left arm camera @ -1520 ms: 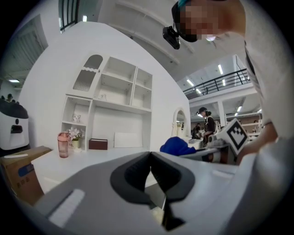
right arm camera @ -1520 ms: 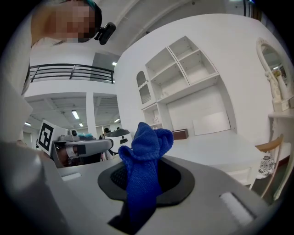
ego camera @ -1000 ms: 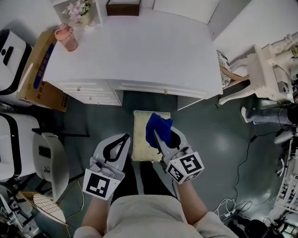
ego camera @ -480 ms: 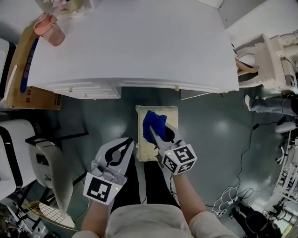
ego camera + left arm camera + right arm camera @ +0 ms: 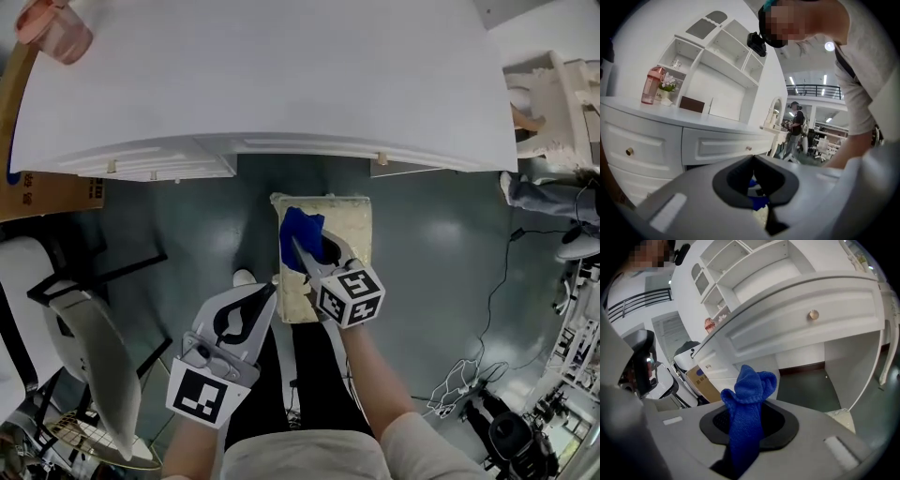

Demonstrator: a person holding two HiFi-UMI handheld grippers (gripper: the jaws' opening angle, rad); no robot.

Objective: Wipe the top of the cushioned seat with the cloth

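Note:
A pale cream cushioned seat (image 5: 349, 220) stands on the dark floor just in front of the white desk. A blue cloth (image 5: 300, 234) lies bunched over the seat's left half, and my right gripper (image 5: 302, 253) is shut on it. In the right gripper view the blue cloth (image 5: 747, 401) sticks up from between the jaws. My left gripper (image 5: 272, 289) hangs shut and empty at the seat's near left corner; in the left gripper view its jaws meet, with a bit of the blue cloth (image 5: 757, 200) visible beyond them.
A white desk (image 5: 253, 84) with drawers fills the top of the head view, a pink bottle (image 5: 52, 28) at its far left corner. A cardboard box (image 5: 47, 192) and a white chair (image 5: 94, 356) stand at the left. Cables (image 5: 464, 389) lie on the floor at right.
The view has shifted forward over the desk. My right gripper has drawn the cloth leftward and nearer across the seat. My left gripper has risen closer to the seat's near left corner.

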